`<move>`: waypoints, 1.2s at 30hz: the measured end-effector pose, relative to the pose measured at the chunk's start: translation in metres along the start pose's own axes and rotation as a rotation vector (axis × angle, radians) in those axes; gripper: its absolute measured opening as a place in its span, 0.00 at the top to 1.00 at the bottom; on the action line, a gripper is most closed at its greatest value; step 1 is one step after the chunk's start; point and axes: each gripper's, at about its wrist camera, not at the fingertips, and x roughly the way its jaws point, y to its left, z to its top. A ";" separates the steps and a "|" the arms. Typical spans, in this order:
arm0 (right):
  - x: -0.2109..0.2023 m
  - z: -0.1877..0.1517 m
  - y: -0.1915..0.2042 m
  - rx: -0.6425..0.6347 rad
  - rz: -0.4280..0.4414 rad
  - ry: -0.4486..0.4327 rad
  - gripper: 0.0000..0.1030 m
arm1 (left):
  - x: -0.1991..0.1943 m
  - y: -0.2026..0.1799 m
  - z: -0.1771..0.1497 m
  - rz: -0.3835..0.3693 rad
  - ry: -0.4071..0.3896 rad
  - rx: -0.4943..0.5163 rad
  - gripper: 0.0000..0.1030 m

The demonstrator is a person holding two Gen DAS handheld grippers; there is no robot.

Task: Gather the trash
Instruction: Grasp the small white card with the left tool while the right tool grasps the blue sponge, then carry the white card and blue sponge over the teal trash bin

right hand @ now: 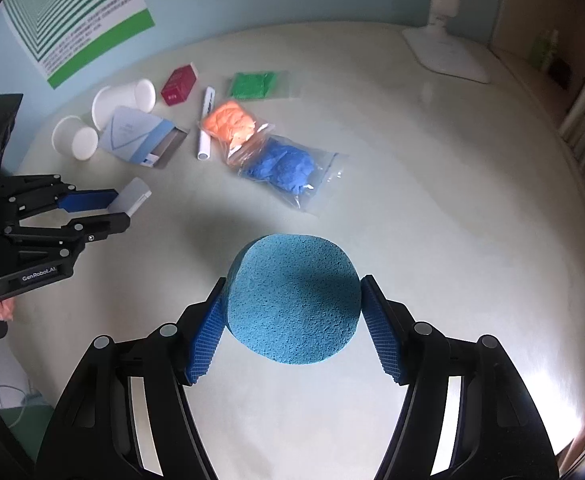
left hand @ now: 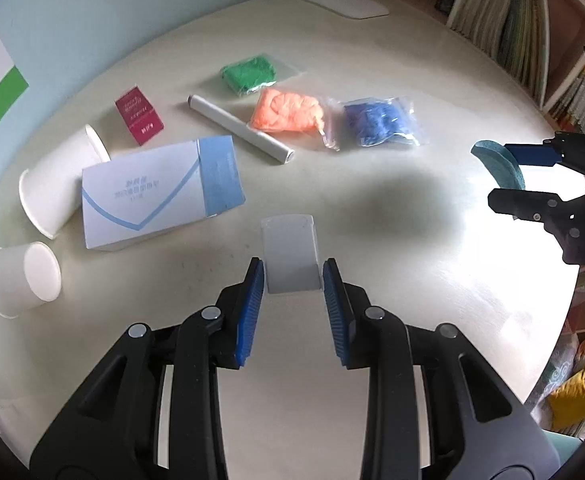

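Note:
My left gripper [left hand: 292, 276] is shut on a small white box [left hand: 290, 254], held above the round table [left hand: 372, 208]; the same small white box [right hand: 132, 196] shows between its fingers in the right wrist view. My right gripper [right hand: 292, 304] is shut on a round teal sponge [right hand: 294, 300], also lifted off the table; the sponge [left hand: 498, 162] appears at the right edge of the left wrist view. On the table lie two white paper cups [left hand: 52, 188] [left hand: 20, 278], a light-blue carton [left hand: 160, 192], a red packet [left hand: 138, 114] and a white tube [left hand: 240, 128].
Three clear bags hold green [left hand: 248, 72], orange [left hand: 286, 110] and blue [left hand: 376, 120] material. A white lamp base [left hand: 344, 0] stands at the table's far side. Bookshelves [left hand: 524, 28] rise to the right. A green-striped poster [right hand: 72, 16] hangs on the wall.

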 end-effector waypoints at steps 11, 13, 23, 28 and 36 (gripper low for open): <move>-0.071 -0.053 0.004 0.176 -0.090 -0.126 0.36 | -0.022 -0.056 0.020 -0.057 -0.067 0.199 0.72; -0.086 -0.068 0.005 0.216 -0.116 -0.148 0.36 | -0.029 -0.069 0.017 -0.083 -0.079 0.259 0.72; -0.163 -0.193 0.014 0.530 -0.293 -0.239 0.36 | -0.050 -0.162 -0.017 -0.243 -0.094 0.583 0.72; -0.195 -0.275 0.018 0.682 -0.357 -0.249 0.36 | -0.063 -0.231 -0.053 -0.333 -0.084 0.762 0.72; -0.222 -0.421 0.005 0.912 -0.407 -0.229 0.36 | -0.070 -0.352 -0.133 -0.451 -0.006 0.964 0.72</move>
